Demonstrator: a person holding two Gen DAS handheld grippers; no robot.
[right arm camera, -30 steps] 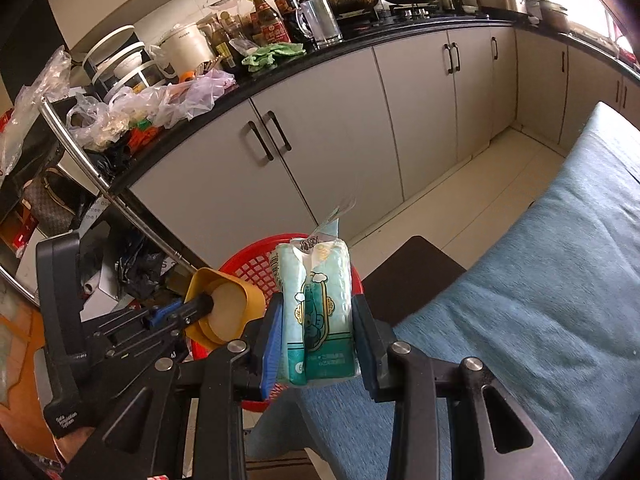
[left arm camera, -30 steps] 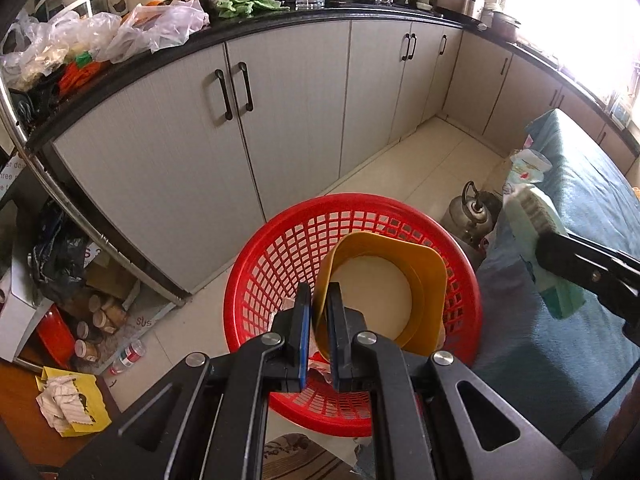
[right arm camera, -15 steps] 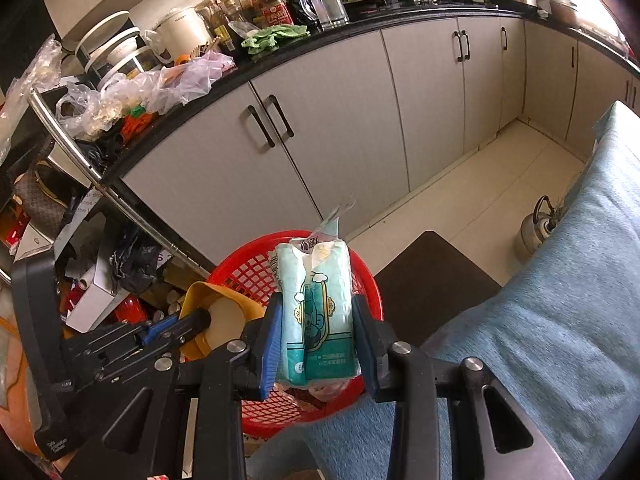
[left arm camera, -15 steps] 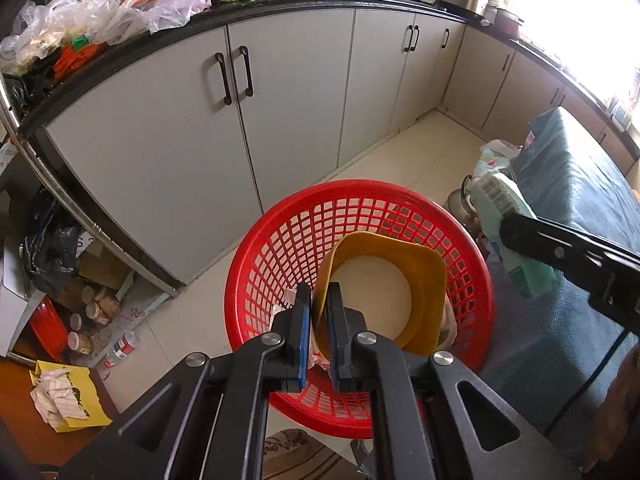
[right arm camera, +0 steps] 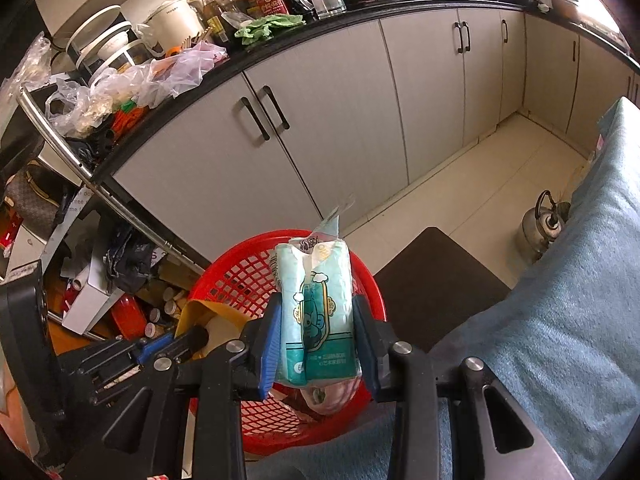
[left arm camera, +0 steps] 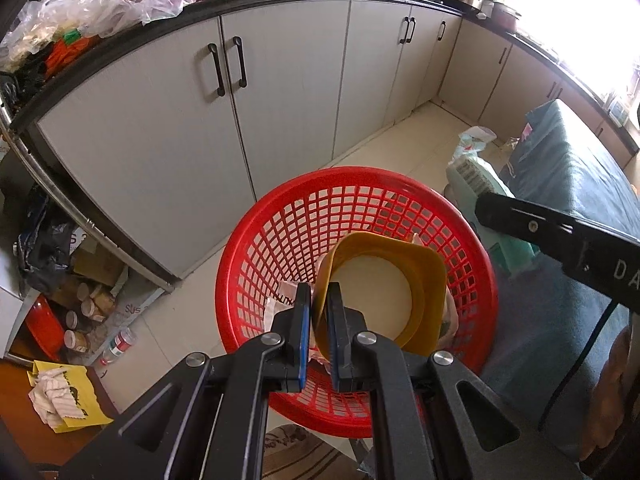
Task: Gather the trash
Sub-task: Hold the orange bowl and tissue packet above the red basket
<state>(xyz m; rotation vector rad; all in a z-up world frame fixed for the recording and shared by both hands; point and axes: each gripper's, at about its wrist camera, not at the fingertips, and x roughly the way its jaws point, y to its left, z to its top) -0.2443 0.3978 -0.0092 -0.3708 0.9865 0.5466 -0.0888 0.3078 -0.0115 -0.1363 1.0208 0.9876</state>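
Over the red basket (right arm camera: pixel 352 280): right hand-held gripper (right arm camera: pixel 318 342) clamps one teal tissue pack (right arm camera: pixel 318 304) upright between its pads, near the basket's right rim beside the blue-covered bed (right arm camera: pixel 560 320). Left hand-held gripper (left arm camera: pixel 318 334) is pinched tight on the edge of one yellow bowl (left arm camera: pixel 394 280), held tilted inside the basket.

Risks, as I judge them: released here, the pack could clip the rim and fall to the floor, or land on the bowl. The thin-edge pinch on the bowl could slip.

Count: two grippers, one basket, one pack, one bowl, one kettle (right arm camera: pixel 540 228) on the floor, some crumpled wrappers under the bowl.
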